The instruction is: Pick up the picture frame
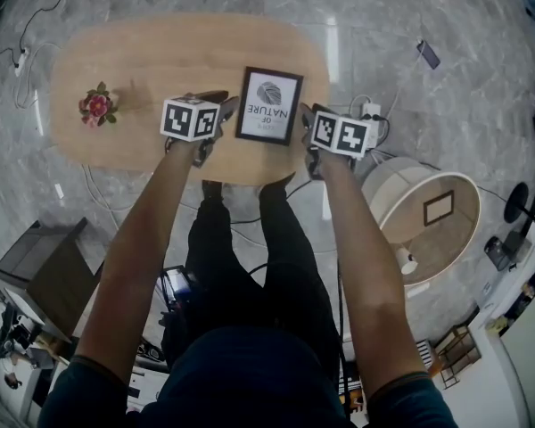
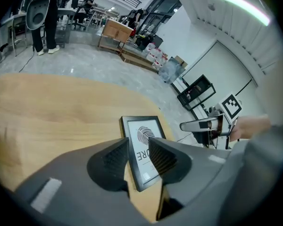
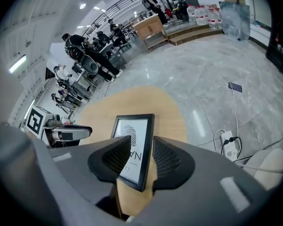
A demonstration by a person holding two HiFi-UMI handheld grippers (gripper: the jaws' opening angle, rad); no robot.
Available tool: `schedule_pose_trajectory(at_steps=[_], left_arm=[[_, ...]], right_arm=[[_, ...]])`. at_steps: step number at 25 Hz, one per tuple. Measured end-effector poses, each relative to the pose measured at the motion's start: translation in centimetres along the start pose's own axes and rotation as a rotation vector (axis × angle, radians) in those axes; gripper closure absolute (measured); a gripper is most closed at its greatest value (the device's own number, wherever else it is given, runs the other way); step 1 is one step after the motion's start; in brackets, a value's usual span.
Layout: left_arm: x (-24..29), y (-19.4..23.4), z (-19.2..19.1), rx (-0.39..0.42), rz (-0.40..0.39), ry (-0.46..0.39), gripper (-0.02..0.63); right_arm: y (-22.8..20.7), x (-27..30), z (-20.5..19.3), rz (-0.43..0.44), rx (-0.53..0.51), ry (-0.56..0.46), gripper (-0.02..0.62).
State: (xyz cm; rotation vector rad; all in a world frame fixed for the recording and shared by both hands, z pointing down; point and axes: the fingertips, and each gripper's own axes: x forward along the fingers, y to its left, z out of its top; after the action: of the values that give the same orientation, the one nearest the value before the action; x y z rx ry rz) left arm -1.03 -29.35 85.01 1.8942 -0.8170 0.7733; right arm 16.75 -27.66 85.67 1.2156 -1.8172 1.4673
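The picture frame (image 1: 269, 105), black with a white fingerprint print, lies near the front edge of the oval wooden table (image 1: 143, 56). My left gripper (image 1: 225, 112) is at the frame's left rail. In the left gripper view the jaws stand close together with that rail (image 2: 132, 161) in the narrow gap between them. My right gripper (image 1: 307, 121) is at the right rail. Its jaws pinch in the same way around the dark edge (image 3: 147, 149) in the right gripper view. Both pairs of pads hide part of the print.
A small pink flower arrangement (image 1: 97, 106) sits at the table's left end. A round white stool or tub (image 1: 423, 217) stands on the marble floor at the right, with a power strip and cables (image 1: 371, 111) near it. My legs are under the table's front edge.
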Motion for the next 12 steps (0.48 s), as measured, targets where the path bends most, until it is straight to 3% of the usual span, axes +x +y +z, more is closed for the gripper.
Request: schedule_pose_trajectory(at_steps=[12], left_arm=[[4.0, 1.4, -2.9, -0.022, 0.009, 0.055, 0.460]], right_arm=[[-1.3, 4.6, -2.4, -0.020, 0.007, 0.075, 0.466]])
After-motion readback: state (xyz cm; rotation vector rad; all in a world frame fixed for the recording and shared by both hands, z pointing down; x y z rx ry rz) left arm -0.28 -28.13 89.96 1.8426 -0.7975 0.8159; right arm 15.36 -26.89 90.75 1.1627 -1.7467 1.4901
